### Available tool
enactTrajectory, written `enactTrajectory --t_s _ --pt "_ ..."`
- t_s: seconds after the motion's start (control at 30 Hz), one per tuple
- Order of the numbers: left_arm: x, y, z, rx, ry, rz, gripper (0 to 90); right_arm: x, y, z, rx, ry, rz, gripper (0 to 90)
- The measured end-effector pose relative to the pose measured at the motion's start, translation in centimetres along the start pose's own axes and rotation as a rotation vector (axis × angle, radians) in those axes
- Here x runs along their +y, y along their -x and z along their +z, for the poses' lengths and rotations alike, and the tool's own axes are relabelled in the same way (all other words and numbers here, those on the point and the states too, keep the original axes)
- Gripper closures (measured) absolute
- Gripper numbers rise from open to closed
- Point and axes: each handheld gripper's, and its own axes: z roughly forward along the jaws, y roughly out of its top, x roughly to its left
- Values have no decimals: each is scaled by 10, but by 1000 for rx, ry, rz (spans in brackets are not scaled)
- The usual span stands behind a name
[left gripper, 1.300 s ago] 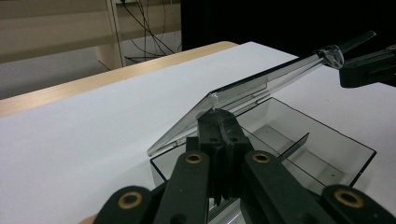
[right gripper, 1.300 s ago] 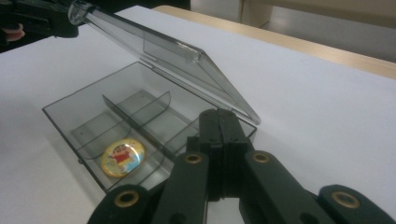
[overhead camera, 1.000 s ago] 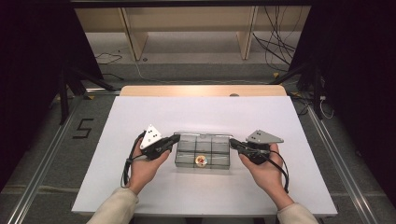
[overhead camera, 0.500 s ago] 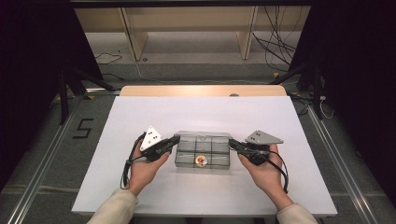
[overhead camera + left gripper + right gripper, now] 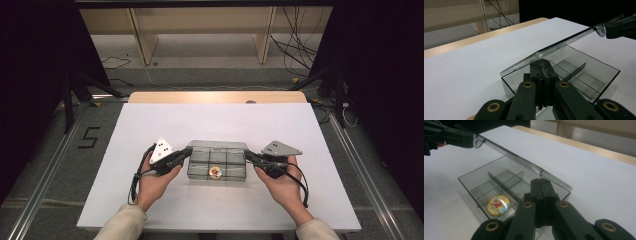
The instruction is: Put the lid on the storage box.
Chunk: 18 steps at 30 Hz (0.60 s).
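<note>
A clear plastic compartment box [image 5: 235,176] stands at the table's middle, with its lid [image 5: 564,43] lifted level above the tray [image 5: 474,185]. My left gripper [image 5: 189,150] is shut on the lid's left end and my right gripper [image 5: 246,155] is shut on its right end. In the left gripper view my own jaws [image 5: 541,65] meet the lid's edge, and the right gripper [image 5: 621,25] pinches a round tab at the far end. In the right gripper view the lid [image 5: 519,161] runs from my jaws [image 5: 541,182] to the left gripper [image 5: 451,136]. A round yellow cartoon badge [image 5: 498,205] lies in one front compartment.
The white table top [image 5: 215,120] has a wooden strip [image 5: 215,97] along its far edge. Thin dividers [image 5: 506,181] split the tray. Beyond the table stand wooden shelf legs [image 5: 142,42] and loose cables [image 5: 295,50] on the floor.
</note>
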Motion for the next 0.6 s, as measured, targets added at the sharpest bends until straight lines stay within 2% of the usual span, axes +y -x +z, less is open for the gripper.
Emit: enactTrajectory --t_s 0.6 --pt "-3 2 -3 -2 -12 17 893 -3 -1 -1 8 -8 -7 900"
